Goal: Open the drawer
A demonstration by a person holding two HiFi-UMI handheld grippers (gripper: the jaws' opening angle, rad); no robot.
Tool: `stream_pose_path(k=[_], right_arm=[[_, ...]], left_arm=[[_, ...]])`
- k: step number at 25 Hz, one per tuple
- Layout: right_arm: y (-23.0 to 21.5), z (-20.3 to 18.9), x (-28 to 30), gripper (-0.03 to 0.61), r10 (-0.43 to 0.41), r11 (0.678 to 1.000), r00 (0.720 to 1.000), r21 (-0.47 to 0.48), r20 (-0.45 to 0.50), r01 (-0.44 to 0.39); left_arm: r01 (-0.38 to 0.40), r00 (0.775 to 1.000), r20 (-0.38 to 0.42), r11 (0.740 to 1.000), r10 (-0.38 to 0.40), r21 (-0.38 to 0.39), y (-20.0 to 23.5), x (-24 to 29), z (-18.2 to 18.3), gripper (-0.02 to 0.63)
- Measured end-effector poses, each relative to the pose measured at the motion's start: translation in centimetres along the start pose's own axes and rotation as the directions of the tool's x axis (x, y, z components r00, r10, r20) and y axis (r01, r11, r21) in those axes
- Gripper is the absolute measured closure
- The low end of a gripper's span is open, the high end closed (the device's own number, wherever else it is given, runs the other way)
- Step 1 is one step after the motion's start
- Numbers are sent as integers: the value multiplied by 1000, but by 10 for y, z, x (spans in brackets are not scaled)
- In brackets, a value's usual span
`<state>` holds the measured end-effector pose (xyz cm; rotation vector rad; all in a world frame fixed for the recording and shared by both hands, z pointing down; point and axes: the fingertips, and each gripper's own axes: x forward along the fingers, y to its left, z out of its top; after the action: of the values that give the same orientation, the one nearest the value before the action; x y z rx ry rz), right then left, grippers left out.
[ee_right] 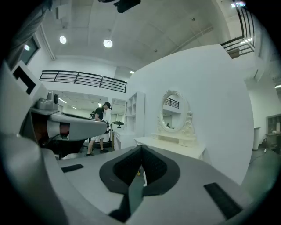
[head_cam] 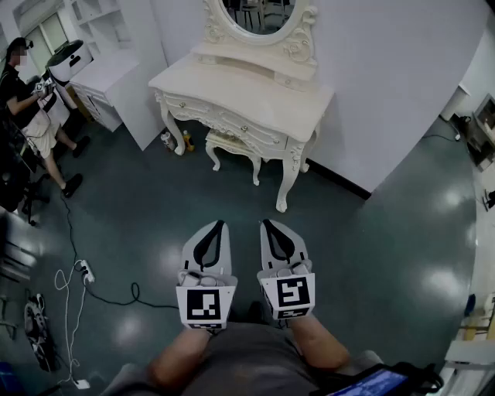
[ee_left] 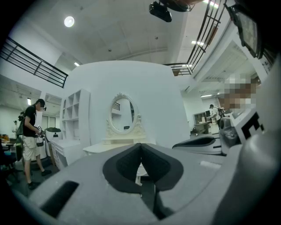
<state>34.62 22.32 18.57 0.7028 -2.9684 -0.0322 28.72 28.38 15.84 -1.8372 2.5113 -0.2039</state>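
Note:
A cream dressing table point(head_cam: 255, 93) with an oval mirror point(head_cam: 259, 15) stands against the white partition, at the top centre of the head view. Its carved drawer fronts point(head_cam: 232, 121) run along the front edge and all sit flush. My left gripper point(head_cam: 219, 224) and right gripper point(head_cam: 265, 223) are held side by side over the floor, well short of the table, both shut and holding nothing. In the left gripper view the table point(ee_left: 114, 147) shows past the shut left gripper point(ee_left: 141, 145). In the right gripper view the table point(ee_right: 175, 145) lies beyond the shut right gripper point(ee_right: 141, 147).
A small stool point(head_cam: 232, 147) stands under the table, with bottles point(head_cam: 175, 141) on the floor by its left leg. A white cabinet point(head_cam: 104, 77) and a person point(head_cam: 31, 100) are at the far left. Cables and a power strip point(head_cam: 85, 271) lie on the dark floor at the left.

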Motion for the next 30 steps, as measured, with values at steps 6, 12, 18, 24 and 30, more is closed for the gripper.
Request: stream_pose_path(k=[6, 12, 18, 24, 30], right_arm=[[-5, 2, 0, 566, 7, 1000, 1000, -8, 1, -7], [0, 0, 6, 565, 41, 998, 999, 38, 11, -41], [7, -9, 34, 565, 54, 998, 999, 41, -5, -54], [10, -24, 87, 565, 47, 998, 998, 36, -41, -45], [4, -50, 167, 565, 20, 999, 995, 40, -101, -16]], left_arm=[[-3, 1000, -3, 1000, 3, 2, -2, 2, 5, 598], [-13, 1000, -18, 1000, 13, 9, 2, 2, 3, 598], [-39, 998, -42, 999, 38, -15, 27, 14, -10, 599], [-40, 996, -75, 999, 37, -37, 67, 48, -35, 598], [-28, 992, -127, 997, 18, -75, 124, 113, -66, 598]])
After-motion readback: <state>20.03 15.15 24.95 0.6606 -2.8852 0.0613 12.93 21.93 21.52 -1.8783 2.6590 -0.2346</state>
